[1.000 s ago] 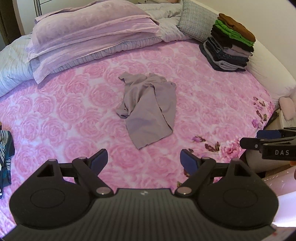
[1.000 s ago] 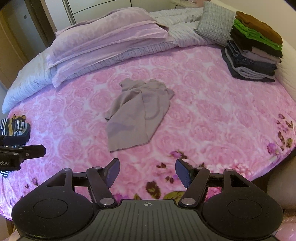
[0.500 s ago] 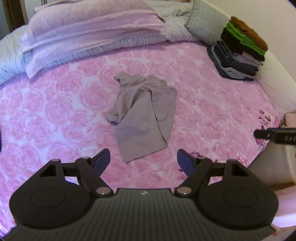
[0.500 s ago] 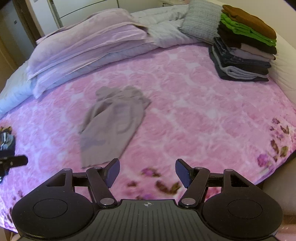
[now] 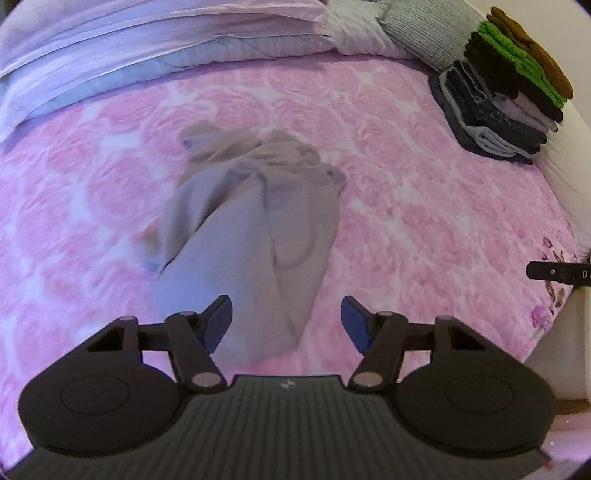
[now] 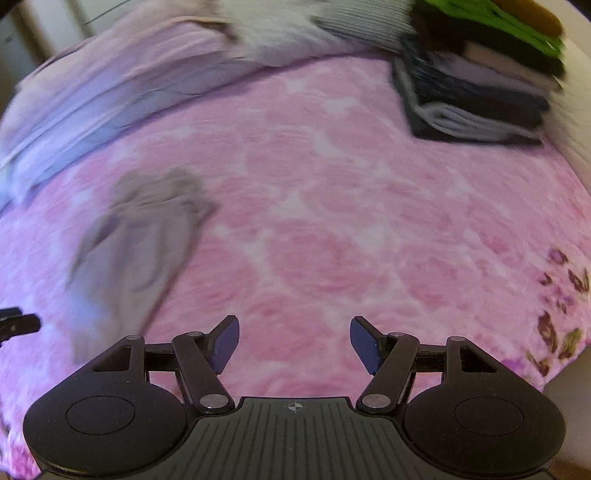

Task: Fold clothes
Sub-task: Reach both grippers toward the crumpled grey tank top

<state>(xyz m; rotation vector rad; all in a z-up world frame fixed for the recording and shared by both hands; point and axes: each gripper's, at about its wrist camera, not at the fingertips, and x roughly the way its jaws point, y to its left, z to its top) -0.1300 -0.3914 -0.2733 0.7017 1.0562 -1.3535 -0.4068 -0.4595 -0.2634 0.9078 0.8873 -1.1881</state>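
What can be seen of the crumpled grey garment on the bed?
The grey garment is a thin, soft-looking taupe piece, unfolded and rumpled, with bunched folds at its far end and a flatter panel toward the camera. It lies alone on the pink rose-print bedspread. The open left hand-held gripper frames its near edge; contact is unclear.

Item count, bed surface, both wrist views.
1 loose grey garment [image 5: 255, 229] crumpled on 1 pink rose-print bedspread [image 5: 424, 206]; 1 stack of folded clothes [image 5: 506, 92], layer count not resolvable through blur, at least 5 colour bands visible. 1 grey knit cushion [image 5: 424, 33]; lilac pillows [image 5: 147, 33], number unclear. 2 grippers: left gripper [image 5: 286, 319], right gripper [image 6: 294, 338], 2 fingers each.
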